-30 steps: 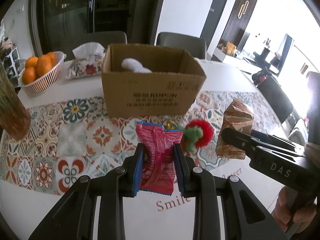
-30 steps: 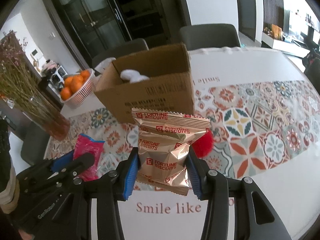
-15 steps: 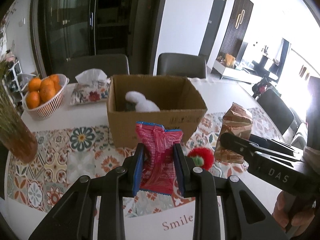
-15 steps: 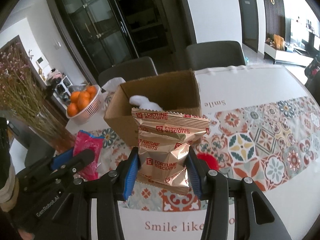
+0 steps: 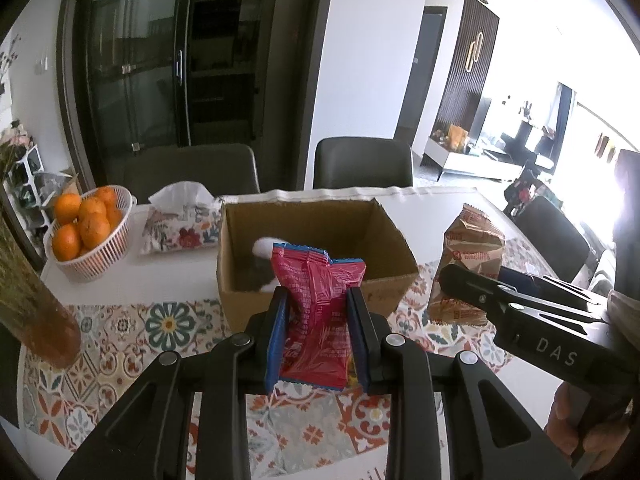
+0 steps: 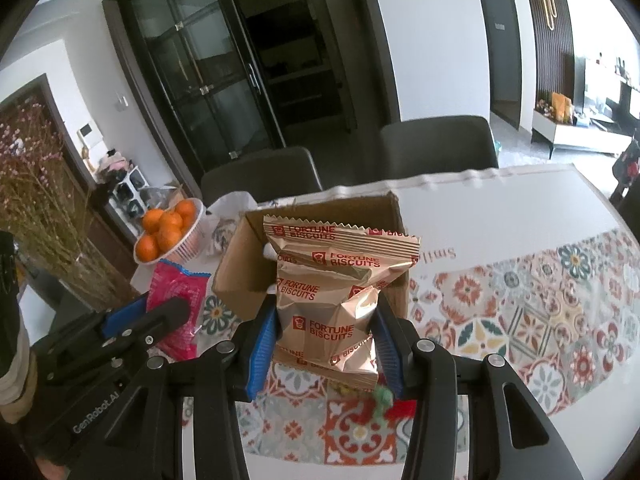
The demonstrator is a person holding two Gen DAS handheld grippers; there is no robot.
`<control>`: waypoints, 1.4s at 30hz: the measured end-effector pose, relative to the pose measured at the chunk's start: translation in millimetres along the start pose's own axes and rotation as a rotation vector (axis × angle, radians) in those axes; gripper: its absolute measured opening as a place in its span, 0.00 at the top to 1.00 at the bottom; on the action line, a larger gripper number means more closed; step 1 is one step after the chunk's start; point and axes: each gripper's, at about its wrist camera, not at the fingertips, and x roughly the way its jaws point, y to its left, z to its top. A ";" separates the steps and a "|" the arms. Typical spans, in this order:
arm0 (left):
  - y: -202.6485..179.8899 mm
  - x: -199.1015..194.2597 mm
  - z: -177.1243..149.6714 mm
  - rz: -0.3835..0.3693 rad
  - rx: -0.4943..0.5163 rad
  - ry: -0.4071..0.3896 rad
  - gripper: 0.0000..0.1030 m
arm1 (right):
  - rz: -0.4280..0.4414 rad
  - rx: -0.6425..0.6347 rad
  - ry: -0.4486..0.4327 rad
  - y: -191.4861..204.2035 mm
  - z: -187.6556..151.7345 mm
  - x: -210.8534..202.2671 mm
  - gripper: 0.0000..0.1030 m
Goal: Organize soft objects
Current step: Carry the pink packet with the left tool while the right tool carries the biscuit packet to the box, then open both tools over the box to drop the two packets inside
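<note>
White tabletop [image 5: 168, 284] with a band of patterned tile print [image 6: 520, 320] fills the foreground of both wrist views. Left gripper [image 5: 317, 332]: blue pads pressed tight against a crumpled red snack packet [image 5: 316, 320], which stands upright between them, clear of the table. Right gripper [image 6: 326, 340]: jaws partly closed on a gold packet [image 6: 332, 300] printed "FORTUNE BISCUITS", pinched at its lower half and likewise held off the surface. Each gripper appears at the edge of the other's view, side by side; a hand [image 5: 576, 432] grips the right one's handle. Below the gold packet, a red and green fuzzy object [image 6: 390, 402] lies on the tile print, mostly hidden. Just beyond both packets sits an open cardboard box [image 5: 320, 216] holding a white soft item [image 5: 266, 246]. Farther left: a floral tissue pack [image 5: 180, 232], a white basket of oranges [image 5: 86, 236] and a vase of dried stems [image 6: 48, 240]. Two grey chairs [image 5: 362, 162] and dark glass cabinet doors [image 5: 160, 60] close the background.
</note>
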 end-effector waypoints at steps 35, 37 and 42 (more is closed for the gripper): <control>28.2 101.2 67.7 0.033 -0.003 0.088 0.72 | -0.011 -0.054 0.222 -14.3 60.9 125.0 0.54; 29.3 110.2 67.8 0.039 0.003 0.104 0.72 | -0.018 -0.059 0.240 -16.6 60.2 132.9 0.54; 33.2 130.0 66.2 0.051 0.009 0.137 0.72 | -0.022 -0.077 0.289 -19.0 61.7 152.2 0.54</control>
